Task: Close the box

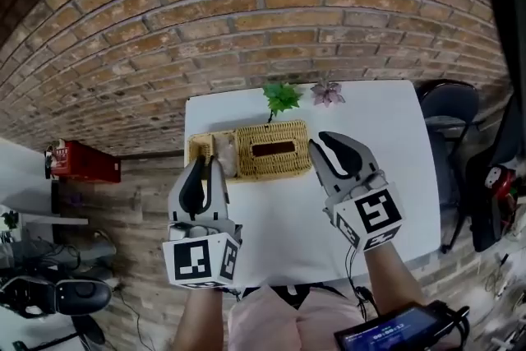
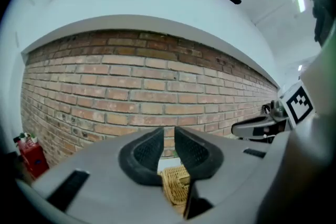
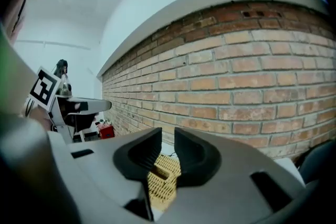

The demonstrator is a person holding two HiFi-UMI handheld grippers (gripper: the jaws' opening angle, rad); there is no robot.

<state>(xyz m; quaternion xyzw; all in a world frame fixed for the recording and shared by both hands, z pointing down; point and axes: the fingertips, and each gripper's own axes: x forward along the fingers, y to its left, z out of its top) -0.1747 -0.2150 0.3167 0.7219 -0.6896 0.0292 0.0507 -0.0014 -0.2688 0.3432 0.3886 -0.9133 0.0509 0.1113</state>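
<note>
The wicker box sits at the far centre of the white table; probably light, stiff but crushable, best pressed at the lid's rim; left gripper and right gripper hover nearer, jaws narrowly apart, empty

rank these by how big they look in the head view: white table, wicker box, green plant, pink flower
1. white table, by far the largest.
2. wicker box.
3. green plant and pink flower: they look nearly alike, the plant perhaps slightly larger with its stem, so I won't rank them apart.
</note>
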